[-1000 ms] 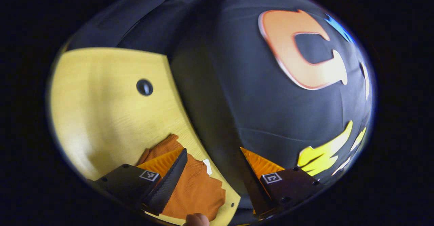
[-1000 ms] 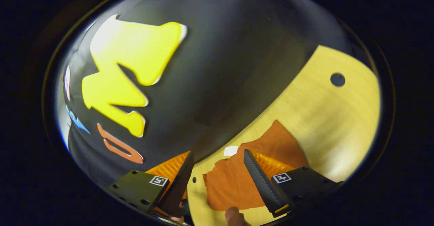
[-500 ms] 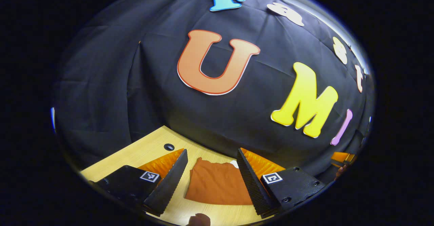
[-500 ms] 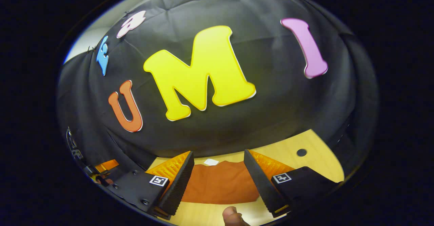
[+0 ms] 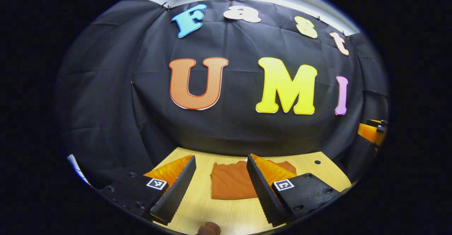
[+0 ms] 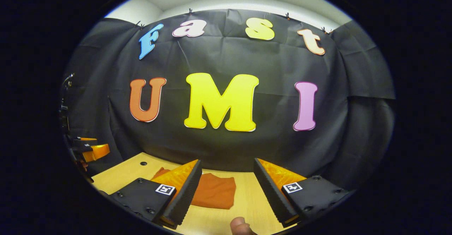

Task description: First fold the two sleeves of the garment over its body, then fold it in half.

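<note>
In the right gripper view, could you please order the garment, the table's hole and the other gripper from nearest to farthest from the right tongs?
1. Garment: on the table, just ahead, left of centre.
2. Table's hole: farther left, near the back edge.
3. Left tongs: far left, off the table's edge.

Folded orange cloth garment [image 5: 229, 184]: its right part is hidden behind the left gripper [image 5: 220, 187]'s right finger in the left gripper view, and its left part behind the right gripper [image 6: 227, 192]'s left finger in the right gripper view, so its full outline can't be told. A fingertip [image 6: 242, 227] is cut off at the bottom edge of each view. The other gripper is clipped at the side edge of each view, jaws unreadable there.
</note>
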A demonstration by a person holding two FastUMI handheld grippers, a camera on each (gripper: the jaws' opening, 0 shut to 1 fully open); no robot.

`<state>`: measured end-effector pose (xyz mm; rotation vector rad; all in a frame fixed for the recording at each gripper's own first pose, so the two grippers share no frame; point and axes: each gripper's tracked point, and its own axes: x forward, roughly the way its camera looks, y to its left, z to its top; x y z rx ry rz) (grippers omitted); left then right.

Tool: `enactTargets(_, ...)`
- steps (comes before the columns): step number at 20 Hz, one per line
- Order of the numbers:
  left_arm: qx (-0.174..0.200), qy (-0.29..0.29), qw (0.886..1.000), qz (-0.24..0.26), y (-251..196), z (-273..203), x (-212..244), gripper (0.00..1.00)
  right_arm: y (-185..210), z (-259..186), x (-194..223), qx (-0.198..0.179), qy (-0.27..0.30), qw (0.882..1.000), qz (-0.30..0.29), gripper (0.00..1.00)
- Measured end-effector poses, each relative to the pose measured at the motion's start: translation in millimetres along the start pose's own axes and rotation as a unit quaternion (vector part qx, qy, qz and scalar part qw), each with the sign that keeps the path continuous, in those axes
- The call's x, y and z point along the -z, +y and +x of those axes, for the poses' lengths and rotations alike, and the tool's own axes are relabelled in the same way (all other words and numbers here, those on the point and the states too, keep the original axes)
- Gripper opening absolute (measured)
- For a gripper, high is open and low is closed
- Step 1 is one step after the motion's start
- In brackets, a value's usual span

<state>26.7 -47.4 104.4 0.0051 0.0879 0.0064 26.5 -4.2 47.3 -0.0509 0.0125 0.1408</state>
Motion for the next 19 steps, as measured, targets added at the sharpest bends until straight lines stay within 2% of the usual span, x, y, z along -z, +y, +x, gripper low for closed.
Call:
enactTargets(3, 0.001, -0.035, 0.999, -0.001, -10.9, -31.8, -10.5, 0.94, 5.1, -18.5, 11.2, -0.001, 0.005, 1.000, 0.014, 0.94)
enactTargets(6, 0.026, -0.051, 0.998, -0.007, -32.3, -40.6, -12.7, 0.94, 11.7, -18.8, 26.0, -0.005, 0.024, 0.999, 0.037, 0.89)
enactTargets(7, 0.031, -0.051, 0.998, -0.007, -33.0, -39.5, -10.9, 0.94, 17.1, -22.4, 30.2, -0.012, 0.028, 0.999, 0.045, 0.89)
enactTargets(8, 0.028, -0.045, 0.999, -0.002, -32.8, -38.4, -6.0, 0.94, 23.0, -23.3, 36.1, -0.017, 0.038, 0.998, 0.044, 0.94)
enactTargets(13, 0.032, -0.031, 0.999, -0.008, -32.2, -39.3, 5.8, 0.94, 41.4, -22.3, 46.6, -0.043, 0.060, 0.997, 0.034, 0.94)
enactTargets(19, 0.022, -0.036, 0.999, -0.007, -19.4, -36.8, 4.7, 0.94, 52.8, -15.6, 50.4, -0.052, 0.067, 0.996, 0.038, 0.95)
